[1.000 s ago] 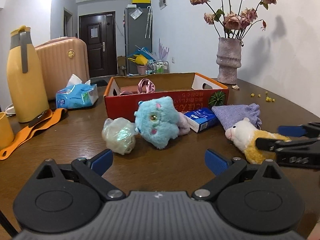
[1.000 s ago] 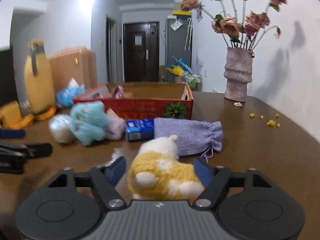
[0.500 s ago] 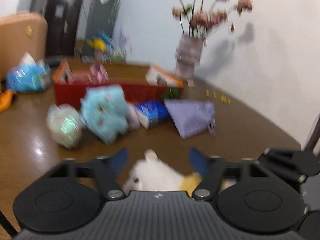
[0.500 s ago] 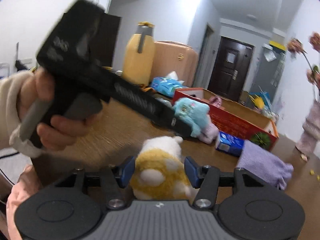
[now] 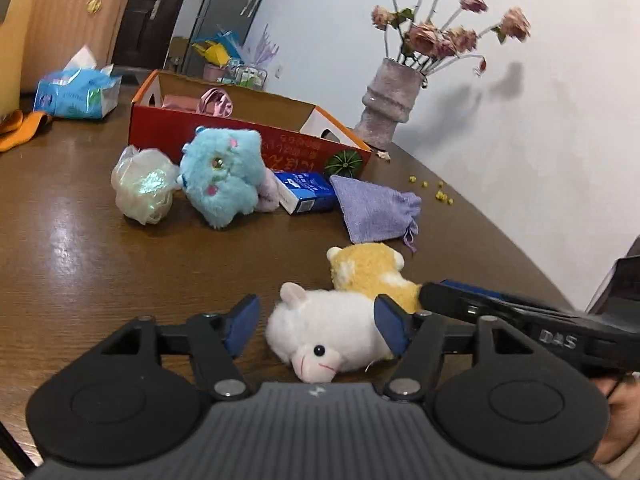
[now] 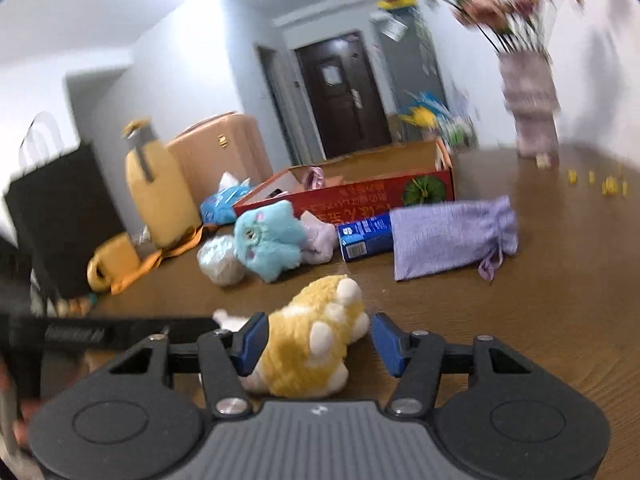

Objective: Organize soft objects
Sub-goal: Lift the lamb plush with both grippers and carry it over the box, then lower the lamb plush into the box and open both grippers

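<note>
"DAS" is printed in pale letters on the black right gripper's arm [image 5: 558,339]; other lettering is unreadable.

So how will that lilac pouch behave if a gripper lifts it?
The lilac pouch lies flat and creased on the table, so it will probably droop. It looks near empty, hence light. Its woven cloth should grip well, though the cord may dangle.

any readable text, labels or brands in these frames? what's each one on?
"DAS": on the side of the right gripper, left wrist view.
Red box: light characters on its front, not legible.
Blue carton: print too small.
Left gripper body, right wrist view: lettering blurred.
</note>
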A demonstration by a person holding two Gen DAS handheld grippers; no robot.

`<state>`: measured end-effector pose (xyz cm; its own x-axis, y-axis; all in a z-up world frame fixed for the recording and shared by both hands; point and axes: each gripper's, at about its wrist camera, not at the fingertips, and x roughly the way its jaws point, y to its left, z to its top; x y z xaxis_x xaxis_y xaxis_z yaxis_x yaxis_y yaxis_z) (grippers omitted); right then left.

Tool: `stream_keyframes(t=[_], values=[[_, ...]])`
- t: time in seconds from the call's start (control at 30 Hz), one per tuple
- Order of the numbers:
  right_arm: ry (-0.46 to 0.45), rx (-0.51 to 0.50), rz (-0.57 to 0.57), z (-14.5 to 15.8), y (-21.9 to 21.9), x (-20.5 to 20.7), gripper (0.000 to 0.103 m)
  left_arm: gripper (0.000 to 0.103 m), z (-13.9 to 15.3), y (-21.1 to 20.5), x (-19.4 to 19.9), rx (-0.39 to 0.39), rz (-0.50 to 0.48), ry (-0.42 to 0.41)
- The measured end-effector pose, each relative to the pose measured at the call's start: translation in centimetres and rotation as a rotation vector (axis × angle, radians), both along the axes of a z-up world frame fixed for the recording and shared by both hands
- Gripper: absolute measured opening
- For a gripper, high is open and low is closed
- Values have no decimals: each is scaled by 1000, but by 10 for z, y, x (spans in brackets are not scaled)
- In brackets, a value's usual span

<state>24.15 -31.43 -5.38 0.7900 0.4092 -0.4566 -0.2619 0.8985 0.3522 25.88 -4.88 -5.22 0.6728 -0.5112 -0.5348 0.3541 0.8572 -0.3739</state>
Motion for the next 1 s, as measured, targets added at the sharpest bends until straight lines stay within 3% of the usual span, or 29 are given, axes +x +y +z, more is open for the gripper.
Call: stream_keyframes(t=[0.07,0.1,0.2,0.5,0.67,0.83,0.93,1.0], values=[[37,38,-12,-5,5,6,56,63,-8,0,10,-22,8,68],[46,60,-7,-7,6,9,55,56,-11,1,13,-33,15,97],[89,130,-16,-16,7,13,45,50,-18,7,17,-116,1,141],[77,129,-21,-16,11,7,40,47,-18,5,14,-132,14,132],[-43,112,-28,26,3,15,38,47,17,0,29,-166,-27,45],[-150,28,-18,87,-6,91,38,47,74,-19,111,-178,-34,-58],[-111,41,-19,105,-21,167,38,47,84,-32,176,-179,-27,-52],[-59,82,-21,101,-33,214,36,47,77,-36,219,-196,-18,2]])
